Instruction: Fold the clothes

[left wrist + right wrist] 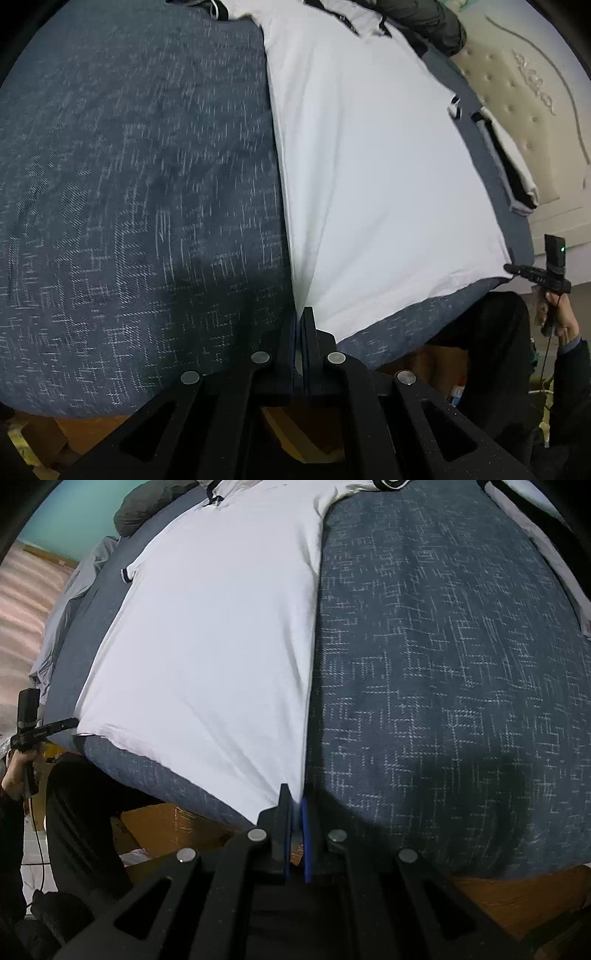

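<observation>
White cotton, a short-sleeved polo shirt (369, 177) with dark trim lies spread flat on the blue-grey woven bed cover (129, 184). The left tool (302, 317) and right tool (293, 801) each pinch a bottom hem corner, seemingly keeping the cloth taut for folding.

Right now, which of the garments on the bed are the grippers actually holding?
The spread-out white shirt, pinched at its bottom hem corners by the left gripper and right gripper. The dark jacket and the folded garment lie untouched.
</observation>
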The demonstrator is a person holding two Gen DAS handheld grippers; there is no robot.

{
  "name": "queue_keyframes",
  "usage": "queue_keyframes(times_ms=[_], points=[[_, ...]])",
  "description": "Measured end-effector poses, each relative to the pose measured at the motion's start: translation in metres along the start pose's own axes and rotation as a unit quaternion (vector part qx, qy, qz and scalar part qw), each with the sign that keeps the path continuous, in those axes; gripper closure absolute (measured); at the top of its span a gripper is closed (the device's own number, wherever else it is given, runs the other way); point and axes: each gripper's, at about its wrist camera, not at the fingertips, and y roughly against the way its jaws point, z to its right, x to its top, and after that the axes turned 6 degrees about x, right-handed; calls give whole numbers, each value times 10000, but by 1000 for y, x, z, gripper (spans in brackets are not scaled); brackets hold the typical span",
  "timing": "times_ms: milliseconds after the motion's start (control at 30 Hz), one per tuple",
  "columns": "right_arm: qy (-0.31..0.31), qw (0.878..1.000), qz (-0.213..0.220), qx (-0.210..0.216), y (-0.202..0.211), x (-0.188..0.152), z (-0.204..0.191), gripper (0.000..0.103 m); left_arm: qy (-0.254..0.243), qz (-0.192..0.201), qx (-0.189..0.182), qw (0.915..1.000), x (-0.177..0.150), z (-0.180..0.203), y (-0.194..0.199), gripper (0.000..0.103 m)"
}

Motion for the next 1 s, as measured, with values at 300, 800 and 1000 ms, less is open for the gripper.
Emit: queue_keyframes(times_ms=[300,800,1000], points=[[-71,9999,-106,-66,-20,-2,5,99,97,-239,75,9996,-2,-4,-19,100],[-375,9984,25,419,-18,-3,13,67,-8,-233,101,9997,9,6,-14,100],[-239,9994,-49,242,-24,-10,9,99,-69,-233,78,9997,7,7,-7,100]])
